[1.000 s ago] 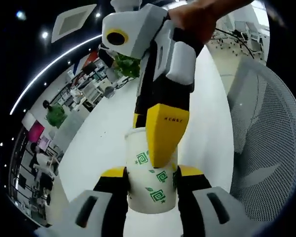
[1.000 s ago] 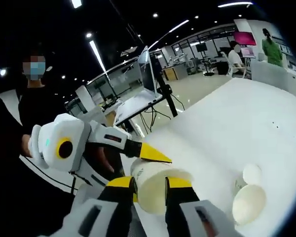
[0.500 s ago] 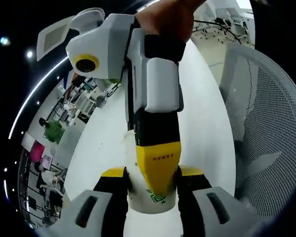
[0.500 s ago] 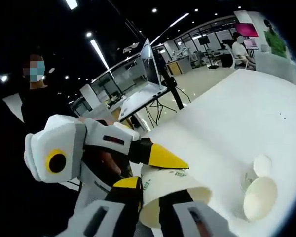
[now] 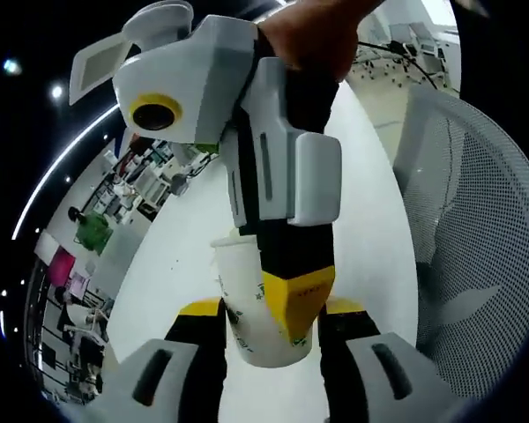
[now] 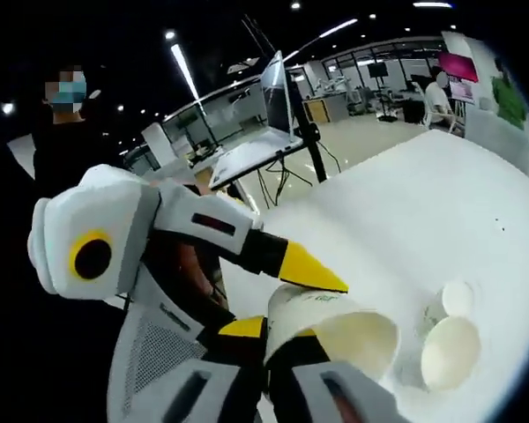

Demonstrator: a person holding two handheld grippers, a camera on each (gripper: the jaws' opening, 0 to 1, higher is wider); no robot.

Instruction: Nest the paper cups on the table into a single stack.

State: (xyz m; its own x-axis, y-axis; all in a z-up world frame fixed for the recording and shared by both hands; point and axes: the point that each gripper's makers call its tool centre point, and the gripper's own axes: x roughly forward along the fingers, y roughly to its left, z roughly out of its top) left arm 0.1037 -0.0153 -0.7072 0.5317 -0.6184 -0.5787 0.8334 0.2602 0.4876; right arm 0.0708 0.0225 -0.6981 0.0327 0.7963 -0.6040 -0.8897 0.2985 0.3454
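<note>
The left gripper (image 5: 269, 330) is clamping a cup (image 5: 247, 304) between its yellow-tipped jaws, holding it by the lower wall with the rim pointing away from the camera, above the table (image 5: 370, 229). The right gripper (image 5: 286, 308) is reaching down into that view from the top, a hand (image 5: 313, 35) wrapping its handle, and its yellow tip is pressing on the near wall of the same cup. In the right gripper view, the right gripper (image 6: 273, 339) is gripping the cup (image 6: 335, 330) at its rim, one jaw outside and the other seemingly inside, though the jaw tips are partly hidden; the cup is lying tilted with its open mouth facing right. The left gripper (image 6: 313, 269) is coming in from the left, its yellow tip touching the cup's top. Further right, another cup (image 6: 450, 348) is lying on its side on the table (image 6: 423, 211), mouth toward the camera. A mesh chair (image 5: 476, 220) is standing beside the table.
</note>
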